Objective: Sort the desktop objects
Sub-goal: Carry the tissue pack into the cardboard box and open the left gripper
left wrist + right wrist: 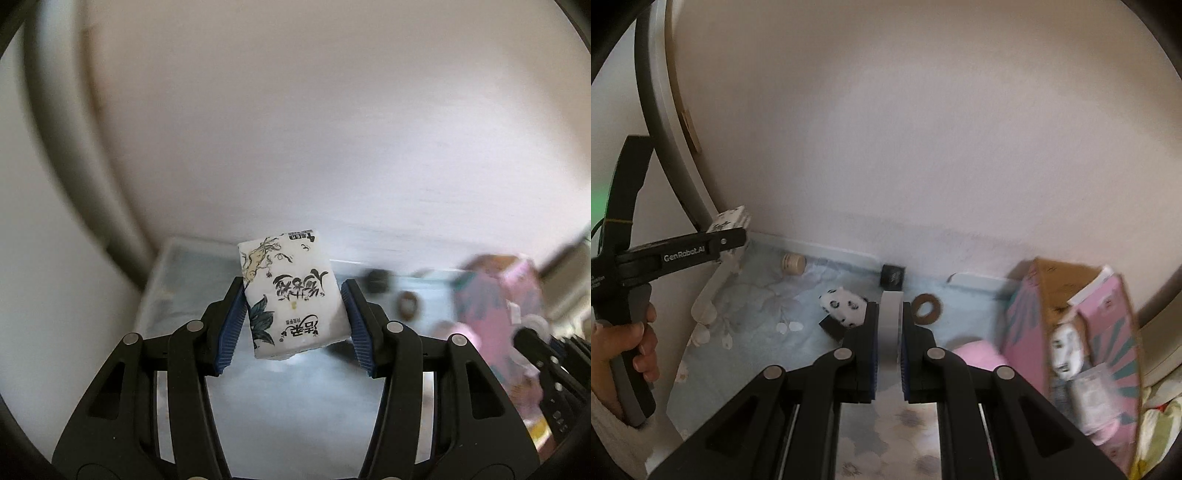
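My left gripper (293, 295) is shut on a white tissue pack (291, 295) printed with black characters and leaves, held above the desk; the pack also shows at the far left of the right wrist view (729, 221). My right gripper (890, 321) is shut on a grey-white tape roll (889, 325), held edge-on between the pads. A pink cardboard box (1071, 332), open on its side with a white mask-faced item inside, stands at the right; it appears blurred in the left wrist view (498, 302).
On the pale blue floral desk cloth (757, 302) lie a brown ring (926, 303), a small black box (892, 275), a spotted white pouch (844, 304), a cork-coloured cap (793, 263), a white spoon-like piece (709, 295) and a pink roll (975, 352). A white wall stands behind.
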Demonstrator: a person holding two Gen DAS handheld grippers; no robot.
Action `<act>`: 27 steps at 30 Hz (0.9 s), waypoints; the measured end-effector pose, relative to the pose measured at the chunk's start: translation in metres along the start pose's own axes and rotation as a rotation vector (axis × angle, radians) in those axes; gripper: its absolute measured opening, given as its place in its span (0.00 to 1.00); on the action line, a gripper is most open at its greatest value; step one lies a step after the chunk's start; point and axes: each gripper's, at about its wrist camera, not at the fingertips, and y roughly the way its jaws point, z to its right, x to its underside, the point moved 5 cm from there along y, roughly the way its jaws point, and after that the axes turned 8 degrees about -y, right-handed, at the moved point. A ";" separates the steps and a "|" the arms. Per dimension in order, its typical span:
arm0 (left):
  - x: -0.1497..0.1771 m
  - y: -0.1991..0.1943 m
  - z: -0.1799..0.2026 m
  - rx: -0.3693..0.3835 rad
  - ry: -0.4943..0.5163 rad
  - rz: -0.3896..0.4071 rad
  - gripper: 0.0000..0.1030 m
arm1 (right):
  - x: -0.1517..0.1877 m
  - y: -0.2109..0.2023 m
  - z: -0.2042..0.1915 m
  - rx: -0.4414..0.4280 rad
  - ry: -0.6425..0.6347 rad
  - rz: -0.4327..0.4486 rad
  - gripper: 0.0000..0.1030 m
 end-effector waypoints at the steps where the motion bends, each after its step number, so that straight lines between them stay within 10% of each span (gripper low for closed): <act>1: -0.034 0.022 0.004 0.021 0.015 -0.008 0.47 | -0.001 -0.009 0.008 0.000 0.007 0.010 0.09; 14: -0.013 0.007 0.181 0.272 0.284 -0.053 0.47 | 0.042 -0.071 0.130 0.110 0.179 -0.012 0.09; 27: 0.073 0.061 0.298 0.319 0.475 -0.190 0.47 | 0.112 -0.072 0.179 0.098 0.265 -0.116 0.09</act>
